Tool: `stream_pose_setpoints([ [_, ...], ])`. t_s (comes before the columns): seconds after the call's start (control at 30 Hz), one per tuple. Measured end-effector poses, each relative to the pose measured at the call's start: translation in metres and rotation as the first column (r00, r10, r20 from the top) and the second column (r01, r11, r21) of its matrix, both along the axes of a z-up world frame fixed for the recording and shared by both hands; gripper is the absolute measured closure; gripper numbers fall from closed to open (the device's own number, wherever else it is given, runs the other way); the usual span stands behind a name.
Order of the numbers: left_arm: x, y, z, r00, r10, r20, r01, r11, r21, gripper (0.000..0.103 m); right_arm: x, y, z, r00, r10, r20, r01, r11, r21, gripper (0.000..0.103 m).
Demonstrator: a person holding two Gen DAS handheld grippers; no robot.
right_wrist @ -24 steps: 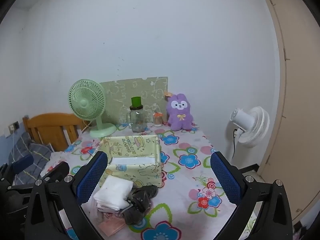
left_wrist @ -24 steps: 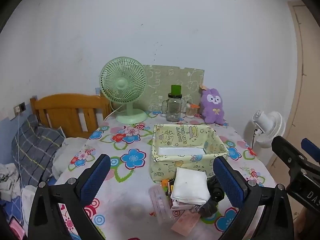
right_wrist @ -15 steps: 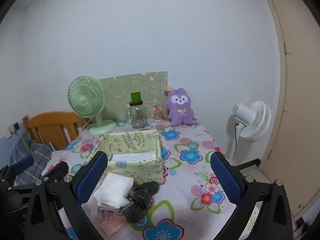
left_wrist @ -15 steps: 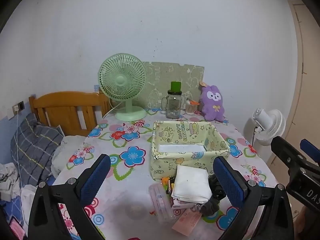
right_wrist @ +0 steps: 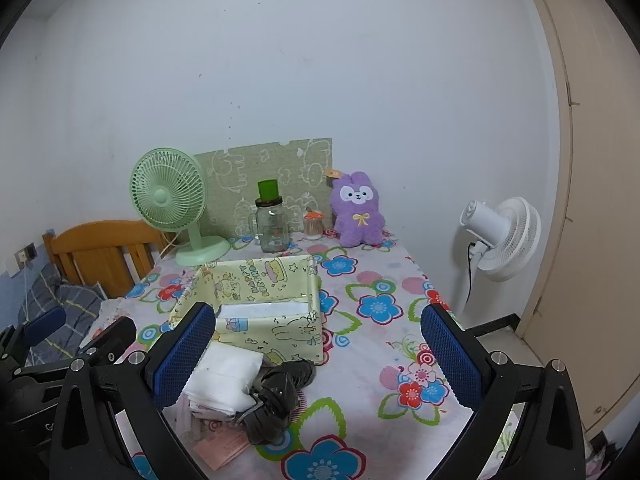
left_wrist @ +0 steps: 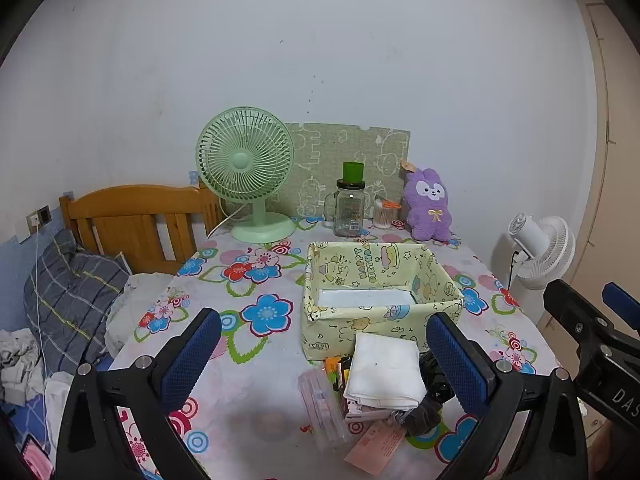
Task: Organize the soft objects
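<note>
Nearest the cameras, both tools are hovering empty: the left gripper (left_wrist: pixel 320 364) and the right gripper (right_wrist: pixel 316 352) are each standing with jaws spread wide, nothing between the pads. Just beyond them, at the near edge of the worktop (left_wrist: pixel 256 396), a small heap is lying — a folded white cloth (left_wrist: pixel 384 372) resting on top of pink papers, with a dark crumpled soft item (right_wrist: pixel 276 392) touching its right side and a clear plastic sleeve (left_wrist: pixel 320 408) lying at its left.

The cloth is looking light and limp; a pinch taken across its folded edge would probably be keeping the layers together, whereas a grab at a single corner is likely to be letting it unfold. The dark item — perhaps socks or gloves, not resolvable — should compress easily and can be taken at its bulk.

Directly behind the heap, a yellow fabric box (left_wrist: pixel 380 312) is sitting open-topped, its soft walls sagging slightly; only a flat white liner is showing at the bottom, otherwise it appears empty. Farther back, a glass jar (left_wrist: pixel 350 212) is looking empty, and a purple plush rabbit (left_wrist: pixel 430 208) is leaning at the wall.
</note>
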State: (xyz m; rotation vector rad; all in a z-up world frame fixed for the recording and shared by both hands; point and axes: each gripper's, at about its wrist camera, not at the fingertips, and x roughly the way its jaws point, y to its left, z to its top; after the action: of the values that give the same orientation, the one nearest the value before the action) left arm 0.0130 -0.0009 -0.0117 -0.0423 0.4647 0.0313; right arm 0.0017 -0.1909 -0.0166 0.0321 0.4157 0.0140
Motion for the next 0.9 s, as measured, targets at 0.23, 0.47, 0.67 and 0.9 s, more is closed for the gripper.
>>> stream_pose_setpoints([
  [0.23,-0.0008,-0.0001,0.0,1.0,0.005,-0.002,-0.005,1.0,0.006,0.0,-0.0006,-0.0001,-0.0008,1.0,0.003,0.001,-0.003,1.0,0.0,0.0],
  [0.47,-0.0022,-0.0008,0.0043,1.0,0.011,0.008,-0.011,1.0,0.011,0.0,-0.0007,-0.0008,0.0005,1.0,0.004,0.001,-0.004,1.0,0.004,0.0],
  [0.67,-0.0033,-0.0002,0.0047,1.0,0.013,0.01,-0.013,1.0,0.013,0.0,-0.0008,-0.0015,0.0002,1.0,0.003,-0.001,-0.003,1.0,0.005,0.0],
  [0.9,-0.0038,0.0009,0.0067,1.0,0.015,0.012,-0.015,1.0,0.014,0.0,-0.004,0.0011,0.0023,1.0,0.002,0.004,-0.002,1.0,0.001,0.0],
])
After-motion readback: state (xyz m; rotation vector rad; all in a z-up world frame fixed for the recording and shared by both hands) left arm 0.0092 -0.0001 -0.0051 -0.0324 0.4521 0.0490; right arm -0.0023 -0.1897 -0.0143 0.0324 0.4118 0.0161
